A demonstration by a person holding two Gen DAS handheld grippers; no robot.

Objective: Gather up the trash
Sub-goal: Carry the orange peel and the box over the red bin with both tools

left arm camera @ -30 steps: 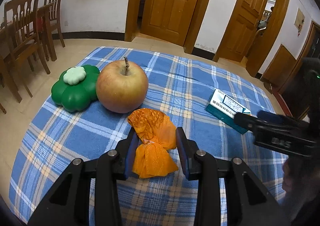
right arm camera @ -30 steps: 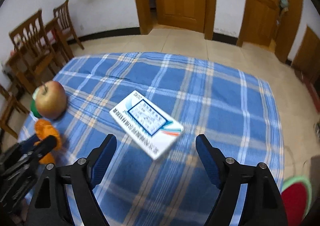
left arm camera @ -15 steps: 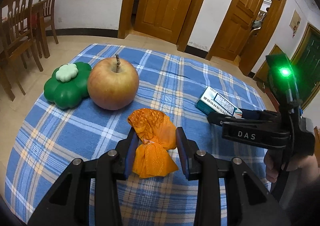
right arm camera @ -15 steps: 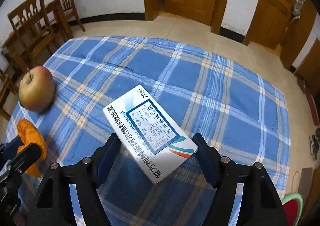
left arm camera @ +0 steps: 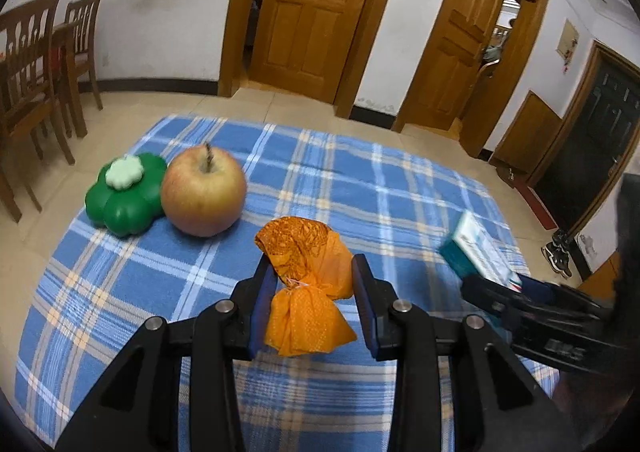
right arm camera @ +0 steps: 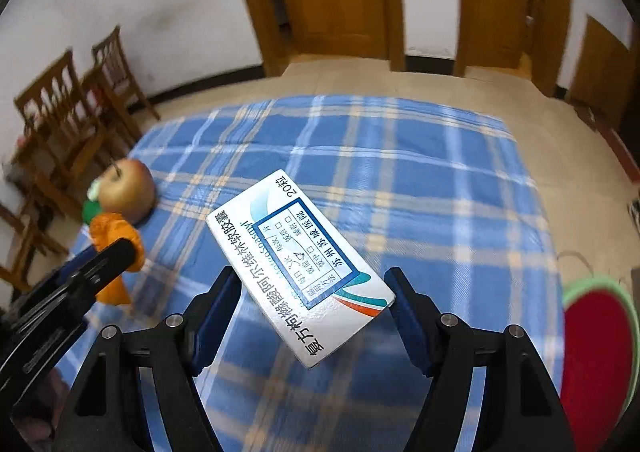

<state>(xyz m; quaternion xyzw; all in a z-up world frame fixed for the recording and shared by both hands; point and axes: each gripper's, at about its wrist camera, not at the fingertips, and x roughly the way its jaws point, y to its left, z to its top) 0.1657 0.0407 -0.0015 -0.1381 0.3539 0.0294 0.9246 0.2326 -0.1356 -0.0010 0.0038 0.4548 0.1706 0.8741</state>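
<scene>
A crumpled orange wrapper (left arm camera: 308, 284) sits between the pads of my left gripper (left arm camera: 314, 284), which is shut on it just above the blue plaid tablecloth (left arm camera: 360, 192). A white and teal medicine box (right arm camera: 296, 264) lies slanted across my right gripper (right arm camera: 312, 284), pinched at its edges and raised off the cloth. In the left wrist view the same box (left arm camera: 478, 248) tilts upward at the right, above the right gripper's black fingers (left arm camera: 496, 294). The orange wrapper (right arm camera: 116, 232) also shows at the left of the right wrist view.
An apple (left arm camera: 203, 196) and a green clover-shaped container (left arm camera: 124, 196) stand on the cloth at the left. Wooden chairs (left arm camera: 36, 64) stand beyond the table's left side. A red, green-rimmed watermelon-shaped thing (right arm camera: 596, 352) lies low at the right.
The right gripper's fingers came in around the box, closed on it and lifted it, tilted, off the cloth. The left gripper rose a little with the wrapper still in it.
</scene>
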